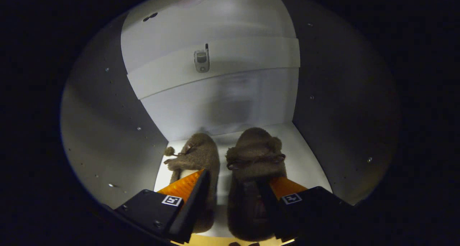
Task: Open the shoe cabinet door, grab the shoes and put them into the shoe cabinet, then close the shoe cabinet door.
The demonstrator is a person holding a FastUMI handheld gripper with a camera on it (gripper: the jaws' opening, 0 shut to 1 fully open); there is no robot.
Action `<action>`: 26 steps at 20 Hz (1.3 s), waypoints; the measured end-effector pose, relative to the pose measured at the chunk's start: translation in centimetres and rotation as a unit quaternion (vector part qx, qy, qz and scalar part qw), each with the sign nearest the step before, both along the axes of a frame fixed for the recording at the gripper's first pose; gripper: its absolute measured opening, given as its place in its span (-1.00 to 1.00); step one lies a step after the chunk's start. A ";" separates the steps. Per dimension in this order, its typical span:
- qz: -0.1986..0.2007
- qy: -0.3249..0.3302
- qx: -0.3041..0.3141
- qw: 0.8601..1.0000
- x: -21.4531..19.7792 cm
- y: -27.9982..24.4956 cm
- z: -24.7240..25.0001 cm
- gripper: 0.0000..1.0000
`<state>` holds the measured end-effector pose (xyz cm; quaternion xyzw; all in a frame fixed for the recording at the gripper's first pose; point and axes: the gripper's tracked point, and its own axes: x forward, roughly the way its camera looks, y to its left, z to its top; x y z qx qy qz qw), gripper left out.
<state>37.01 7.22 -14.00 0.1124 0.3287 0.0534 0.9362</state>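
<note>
The gripper (235, 183) stands wide, its fingers set over the two slippers and gripping neither. The left finger (187, 186) overlaps the left slipper (199, 156); the right finger (284, 188) overlaps the right slipper (255, 156). Both slippers lie side by side on the cabinet floor (305, 163), toes toward the back wall (222, 102). On a shelf (251, 57) above them sits a small phone (201, 60).

Fuzzy, matt, fleece-like slippers (230, 167), smooth matt cabinet walls (107, 131) beside them, smooth pale shelf (215, 64) above them
</note>
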 end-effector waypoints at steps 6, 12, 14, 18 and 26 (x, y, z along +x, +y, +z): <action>0.004 -0.040 0.005 0.999 -3.3 -0.7 4.0 0.98; 0.009 -0.204 -0.069 0.977 -10.7 -1.6 12.0 0.97; 0.006 -0.249 -0.074 0.966 -14.7 -1.8 14.4 0.97; -0.001 -0.309 -0.073 0.948 -24.2 -3.1 17.5 0.96; 0.007 -0.336 -0.056 0.940 -41.1 -7.2 16.8 0.96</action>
